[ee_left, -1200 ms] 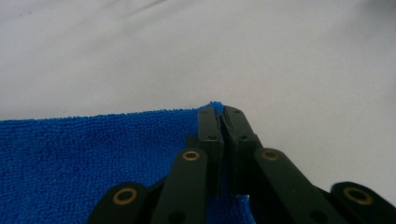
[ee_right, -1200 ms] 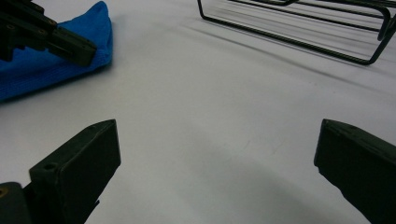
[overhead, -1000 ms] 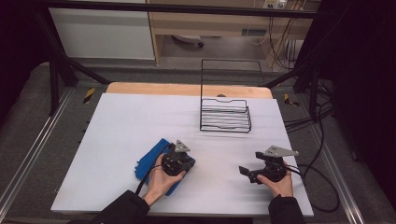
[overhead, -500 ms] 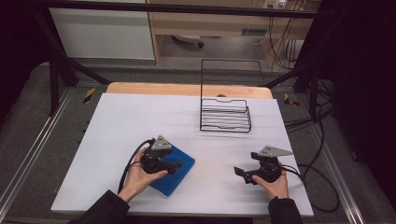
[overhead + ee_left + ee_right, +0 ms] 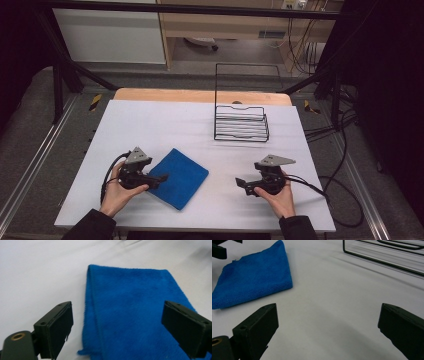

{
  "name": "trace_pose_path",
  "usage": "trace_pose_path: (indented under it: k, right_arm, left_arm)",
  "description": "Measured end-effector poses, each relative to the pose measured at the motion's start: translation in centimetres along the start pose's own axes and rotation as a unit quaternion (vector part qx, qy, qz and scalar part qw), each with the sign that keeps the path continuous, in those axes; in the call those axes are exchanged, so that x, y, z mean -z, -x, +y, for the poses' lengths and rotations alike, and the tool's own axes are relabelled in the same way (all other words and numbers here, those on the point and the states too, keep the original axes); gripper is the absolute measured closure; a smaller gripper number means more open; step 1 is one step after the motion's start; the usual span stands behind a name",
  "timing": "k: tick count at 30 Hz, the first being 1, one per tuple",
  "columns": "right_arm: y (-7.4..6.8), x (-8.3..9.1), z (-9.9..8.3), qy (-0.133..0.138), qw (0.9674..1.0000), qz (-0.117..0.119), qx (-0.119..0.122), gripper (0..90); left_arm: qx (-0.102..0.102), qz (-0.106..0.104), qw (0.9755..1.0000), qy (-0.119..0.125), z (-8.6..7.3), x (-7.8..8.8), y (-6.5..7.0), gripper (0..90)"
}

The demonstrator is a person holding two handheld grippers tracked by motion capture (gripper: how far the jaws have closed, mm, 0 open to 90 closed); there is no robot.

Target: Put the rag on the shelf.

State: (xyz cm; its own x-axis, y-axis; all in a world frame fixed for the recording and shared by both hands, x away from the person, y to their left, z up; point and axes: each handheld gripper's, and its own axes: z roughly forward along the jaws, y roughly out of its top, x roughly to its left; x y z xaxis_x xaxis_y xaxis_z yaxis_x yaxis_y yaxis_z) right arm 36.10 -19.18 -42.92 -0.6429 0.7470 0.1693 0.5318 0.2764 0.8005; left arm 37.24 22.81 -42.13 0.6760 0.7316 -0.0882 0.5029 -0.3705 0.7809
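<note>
A folded blue cloth (image 5: 181,181) lies flat on the white table (image 5: 165,125), near the front and left of centre. My left gripper (image 5: 161,178) is at the cloth's left edge and points right at it. In the left gripper view its jaws have just been opening and stand wide apart (image 5: 117,308). The cloth (image 5: 130,307) lies on the table below and between them, and the pads (image 5: 58,327) do not press it. My right gripper (image 5: 241,184) is to the right of the cloth and points left, open (image 5: 327,312) over bare table, with the cloth (image 5: 254,282) farther off.
A black wire rack (image 5: 241,125) with a tall back frame stands at the far right of the table; its base bars (image 5: 387,257) appear in the right gripper view. A wooden strip (image 5: 200,96) runs along the far edge. Cables (image 5: 340,195) trail off the right side.
The left gripper brought the cloth over to the right, let it go and drew back left with its jaws opened. The cloth now lies flat. The right gripper has shifted left.
</note>
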Motion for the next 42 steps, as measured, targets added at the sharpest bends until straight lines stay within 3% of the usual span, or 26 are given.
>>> trace_pose_path:
  k: [8,13,15,19,28,33,39,42]
  right_arm:
    - [-4.0,-4.3,2.1,-0.033,0.9994,0.001,0.012,9.5]
    - [-5.0,-6.1,2.9,-0.038,0.9992,-0.003,0.014,18.7]
    - [-5.2,-7.5,3.2,-0.048,0.9988,-0.009,-0.003,25.4]
    - [-5.5,-8.7,3.4,-0.050,0.9986,-0.010,-0.008,36.2]
    - [-6.5,-10.1,3.4,-0.063,0.9977,-0.014,-0.019,55.9]
    - [-6.7,-10.3,3.1,-0.070,0.9970,-0.014,-0.030,64.3]
    - [-6.8,-10.2,3.1,-0.074,0.9959,-0.006,-0.052,81.4]
    - [-6.8,-10.0,3.2,-0.073,0.9960,-0.004,-0.050,84.2]
  left_arm:
    - [0.022,0.015,0.9995,0.016,-1.4,1.4,-1.3,9.9]
    - [0.027,0.015,0.9992,0.024,-1.6,1.5,-1.7,9.9]
    - [0.028,0.017,0.9992,0.021,-1.8,1.4,-1.8,9.9]
    - [0.030,0.018,0.9992,0.019,-1.9,1.5,-2.1,7.6]
    - [0.036,0.016,0.9990,0.021,-2.0,1.5,-2.4,7.5]
    - [0.041,0.017,0.9988,0.022,-2.0,1.4,-2.4,7.5]
    - [0.037,0.017,0.9990,0.018,-2.1,1.4,-2.4,7.5]
    - [0.037,0.014,0.9991,0.017,-2.1,1.4,-2.4,7.5]
